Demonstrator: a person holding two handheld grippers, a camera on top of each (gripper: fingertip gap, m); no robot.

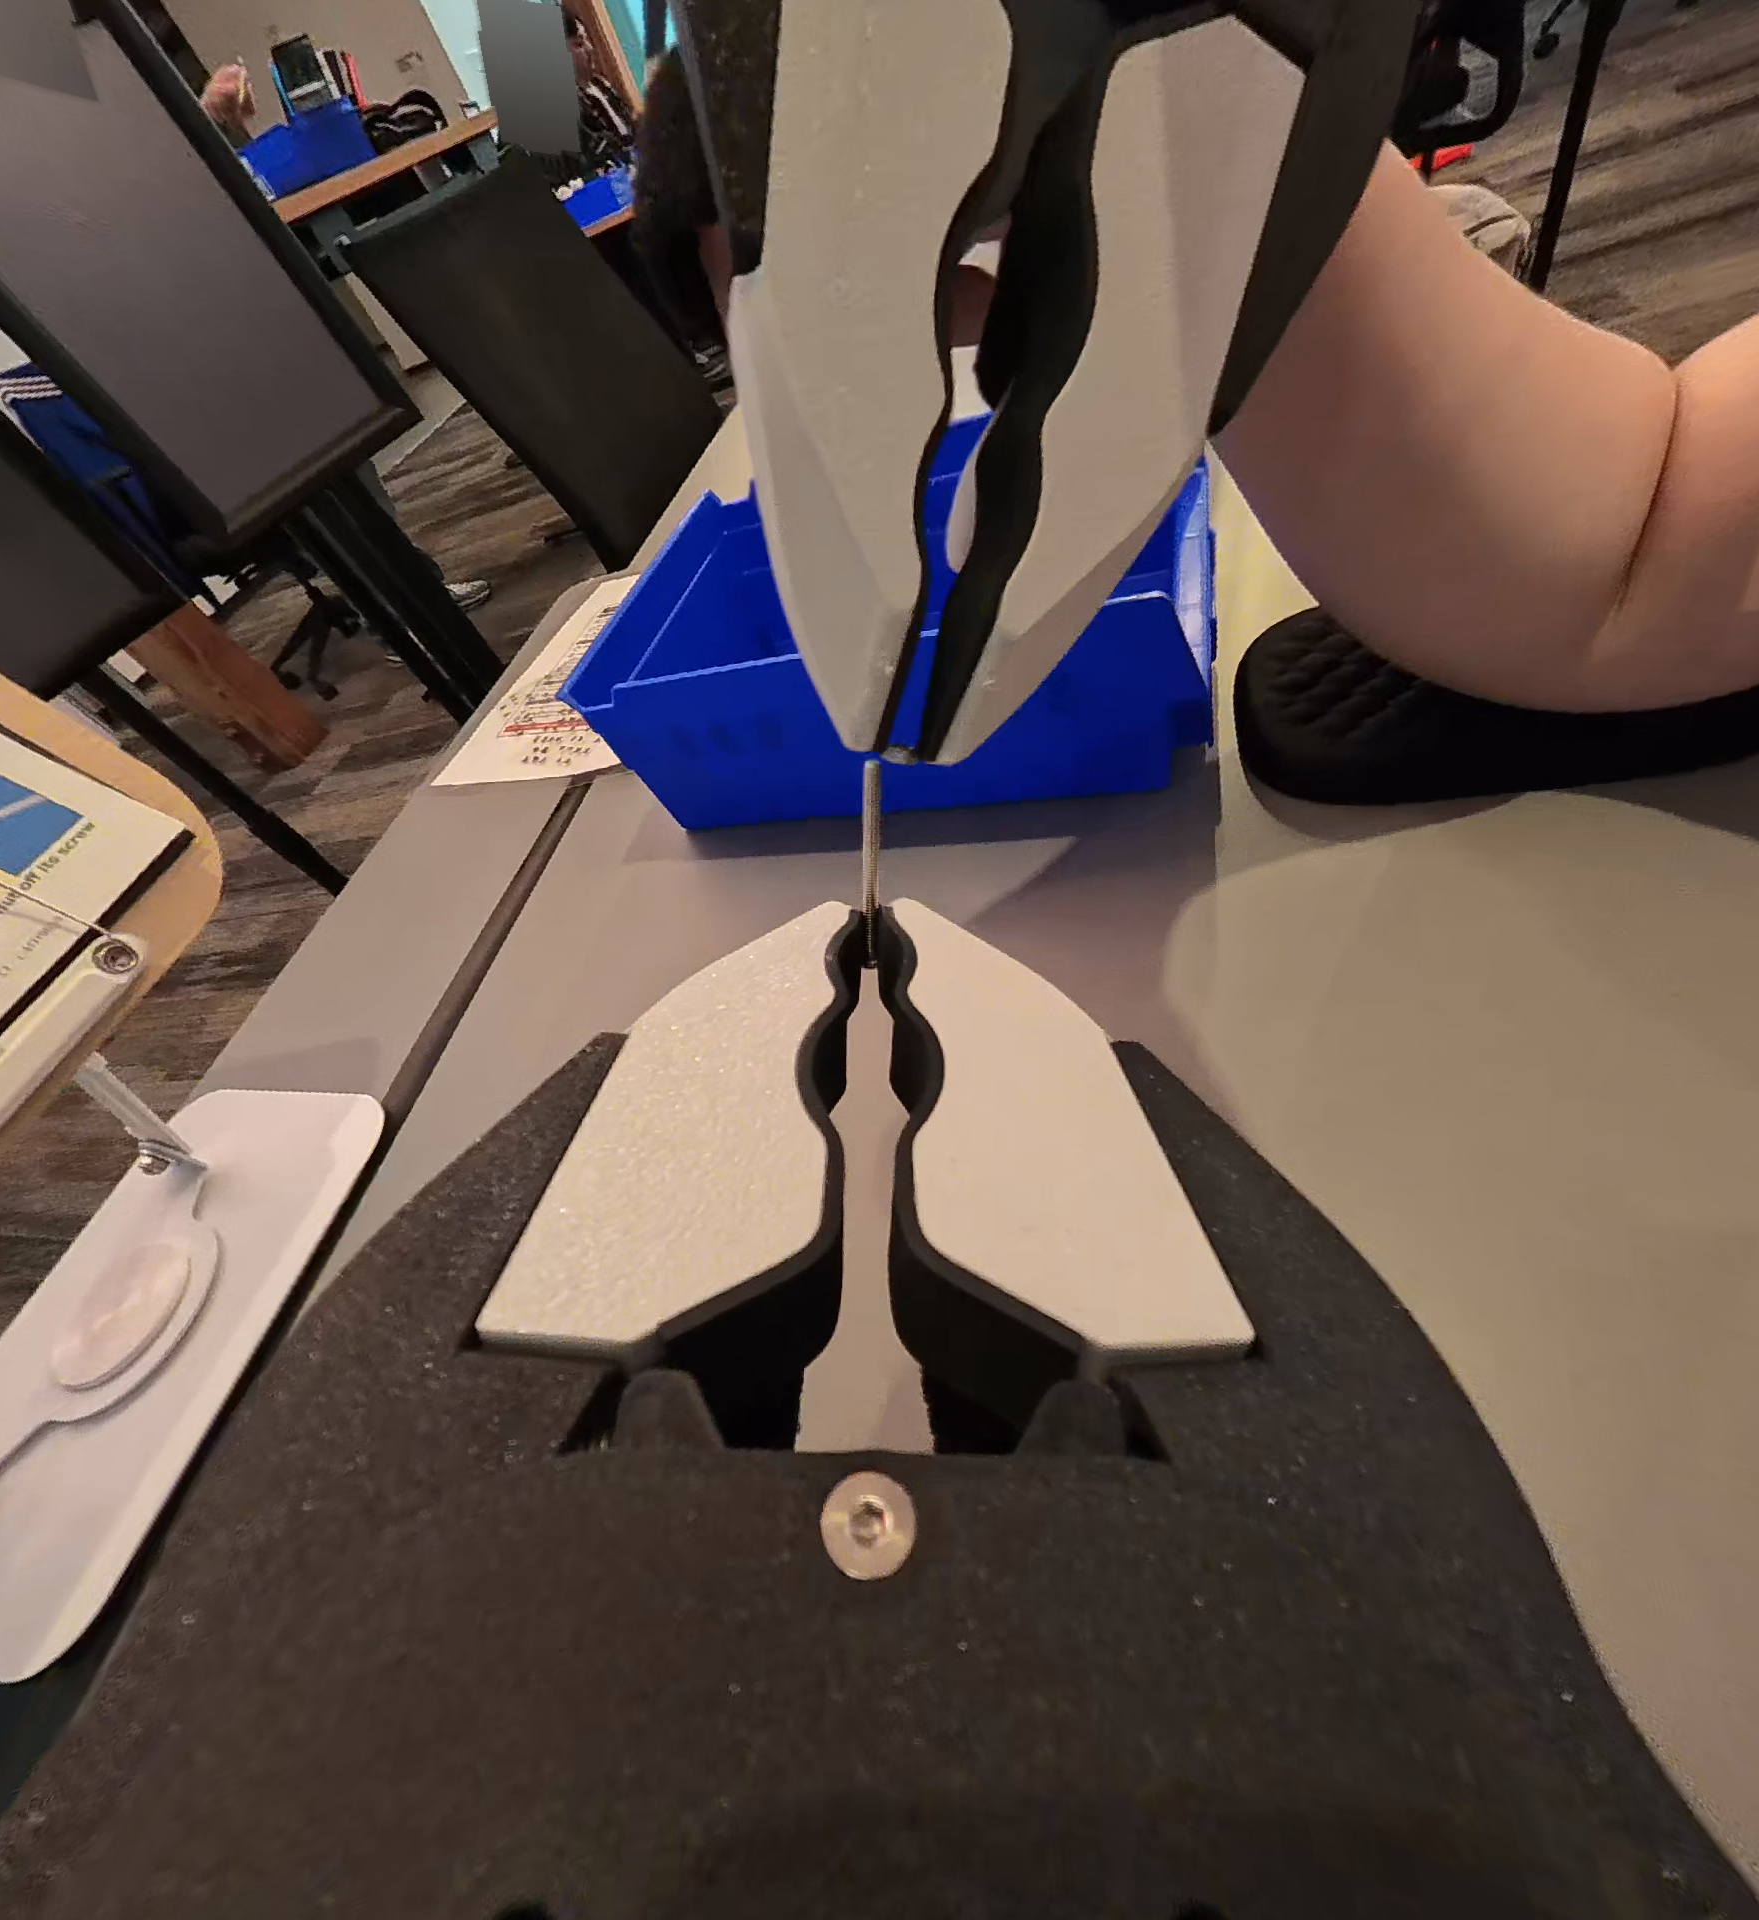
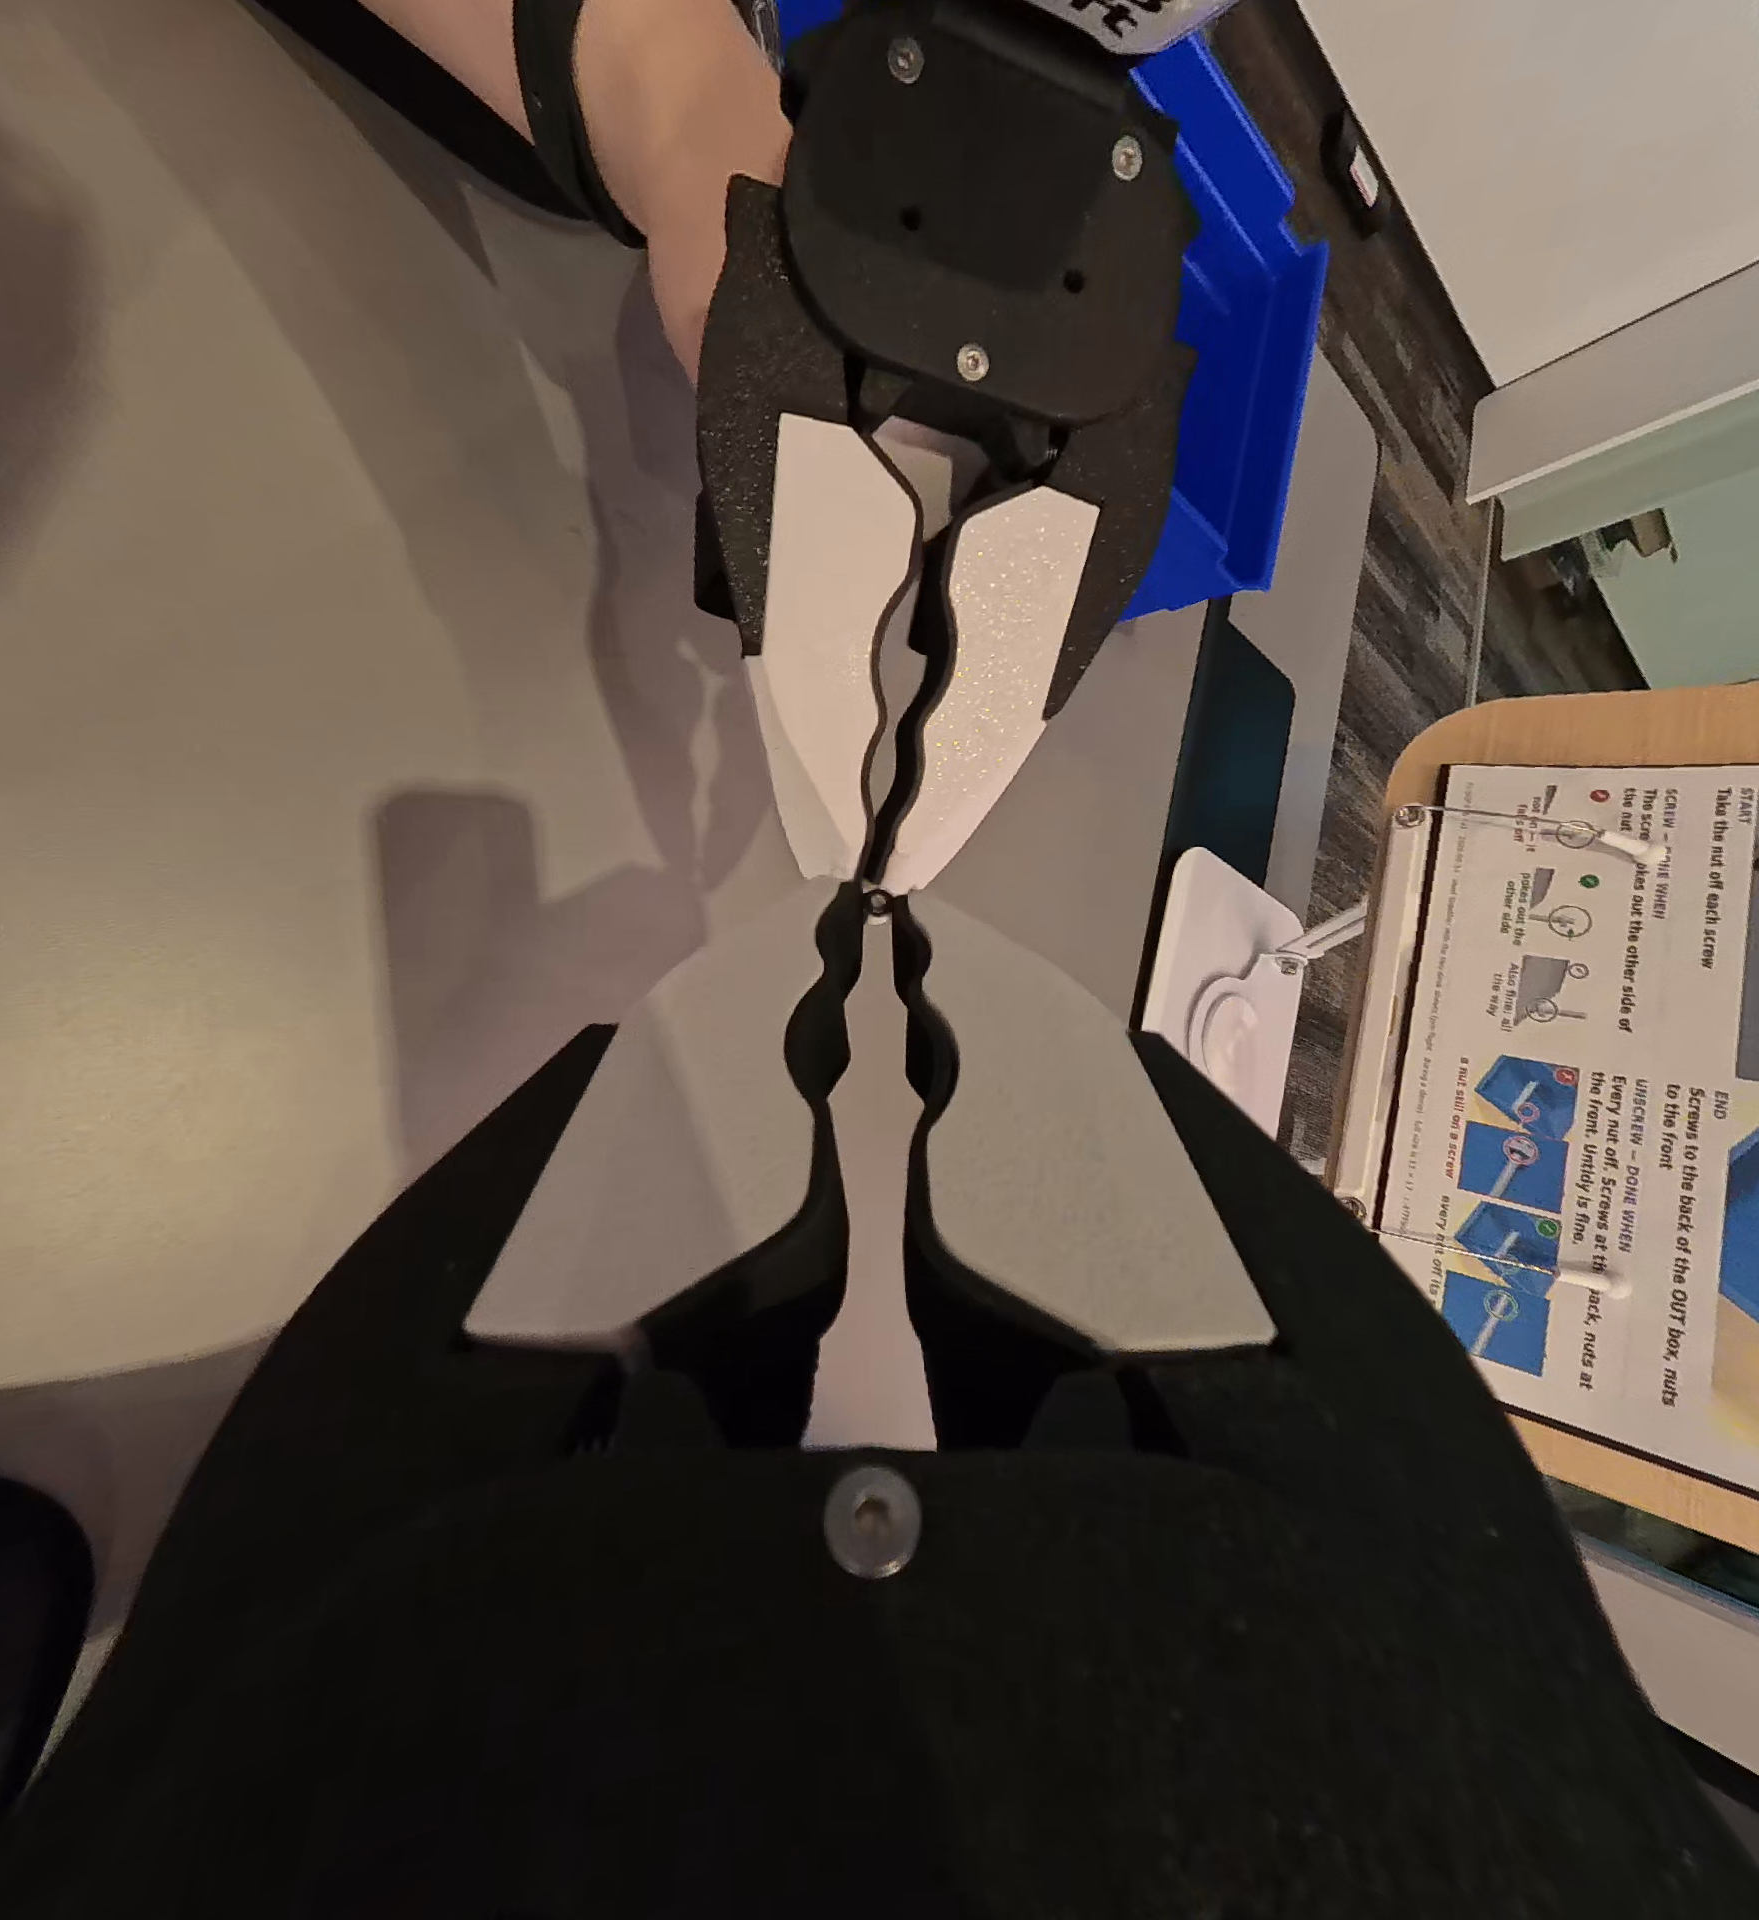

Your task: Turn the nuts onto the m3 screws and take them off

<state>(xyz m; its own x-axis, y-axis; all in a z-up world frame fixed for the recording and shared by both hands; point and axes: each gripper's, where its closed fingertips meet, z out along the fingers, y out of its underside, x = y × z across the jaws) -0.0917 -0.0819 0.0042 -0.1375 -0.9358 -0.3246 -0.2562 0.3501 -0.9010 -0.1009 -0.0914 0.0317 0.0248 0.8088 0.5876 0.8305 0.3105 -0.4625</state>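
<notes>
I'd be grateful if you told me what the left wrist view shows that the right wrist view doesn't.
Only the left wrist view shows the screw side-on, its thread bridging the left tongs and right tongs, plus a black pad under a forearm. Only the right wrist view shows the screw end-on between the right tongs and left tongs. Both show the blue bin and grey table.

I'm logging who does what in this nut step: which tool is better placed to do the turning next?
Probably the right tool. It is shut on what looks like the nut at the far end of the screw. The left tool is shut on the screw's near end, so it can hold it steady.
</notes>
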